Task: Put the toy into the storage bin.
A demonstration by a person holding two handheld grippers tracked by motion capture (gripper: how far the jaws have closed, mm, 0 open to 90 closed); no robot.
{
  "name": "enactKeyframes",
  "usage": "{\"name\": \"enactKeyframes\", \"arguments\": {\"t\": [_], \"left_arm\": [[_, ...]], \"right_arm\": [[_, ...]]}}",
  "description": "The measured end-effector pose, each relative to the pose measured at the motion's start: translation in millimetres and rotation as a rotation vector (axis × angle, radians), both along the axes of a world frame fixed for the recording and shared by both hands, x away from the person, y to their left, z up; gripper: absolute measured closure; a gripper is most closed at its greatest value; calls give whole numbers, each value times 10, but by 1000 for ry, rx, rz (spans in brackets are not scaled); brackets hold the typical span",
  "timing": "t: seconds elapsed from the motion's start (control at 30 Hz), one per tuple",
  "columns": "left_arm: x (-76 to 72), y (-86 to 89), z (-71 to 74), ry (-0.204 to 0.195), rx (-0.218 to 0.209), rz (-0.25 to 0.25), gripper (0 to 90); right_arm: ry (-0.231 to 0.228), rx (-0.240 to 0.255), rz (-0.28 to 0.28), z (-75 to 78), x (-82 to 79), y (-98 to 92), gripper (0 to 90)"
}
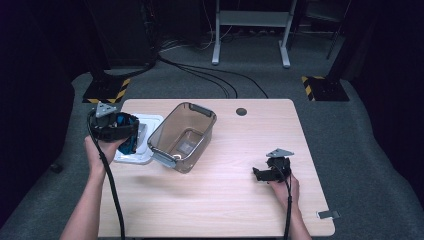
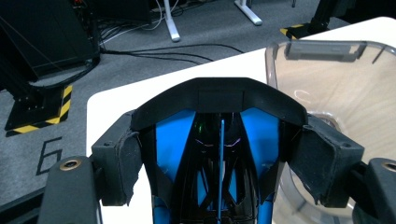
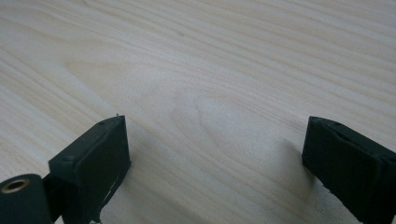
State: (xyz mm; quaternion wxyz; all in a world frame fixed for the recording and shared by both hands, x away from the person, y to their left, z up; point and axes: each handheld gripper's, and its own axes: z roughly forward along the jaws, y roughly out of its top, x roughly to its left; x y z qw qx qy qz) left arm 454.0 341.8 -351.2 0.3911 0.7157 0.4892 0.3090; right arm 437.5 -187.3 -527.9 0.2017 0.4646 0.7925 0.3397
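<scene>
Both left gripper (image 2: 219, 154) jaws pinch a black-and-blue object (image 2: 215, 135), seemingly a visor, bottom cut off; right gripper (image 3: 215, 158) jaws spread.

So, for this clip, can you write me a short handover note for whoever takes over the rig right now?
Left gripper: shut on a black and blue toy car, held above the table's left side, beside the clear plastic bin.
Right gripper: open and holding nothing, low over bare table on the right.
A white lid lies flat to the left of the bin, partly under the left gripper.
Done: the car is picked up.
Left: the bin looks empty, so probably place the car in it, then maybe fit the lid.
</scene>
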Motion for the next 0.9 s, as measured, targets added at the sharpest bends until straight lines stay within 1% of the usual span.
{"name": "enactKeyframes", "arguments": {"t": [0.2, 0.3, 0.33, 0.6, 0.7, 0.9], "left_arm": [[107, -52, 59, -1, 4, 7, 250], [165, -83, 83, -11, 9, 12, 249], [183, -94, 94, -6, 9, 12, 250], [325, -190, 183, -25, 13, 22, 250], [357, -226, 231, -34, 22, 19, 249], [400, -277, 342, -52, 17, 15, 250]], "right_arm": [[-1, -2, -1, 0, 1, -1, 63], [-2, -2, 0, -1, 1, -1, 64], [-2, -2, 0, -1, 2, -1, 64], [1, 1, -1, 0, -1, 1, 64], [0, -1, -1, 0, 0, 0, 64], [1, 1, -1, 0, 0, 1, 64]]}}
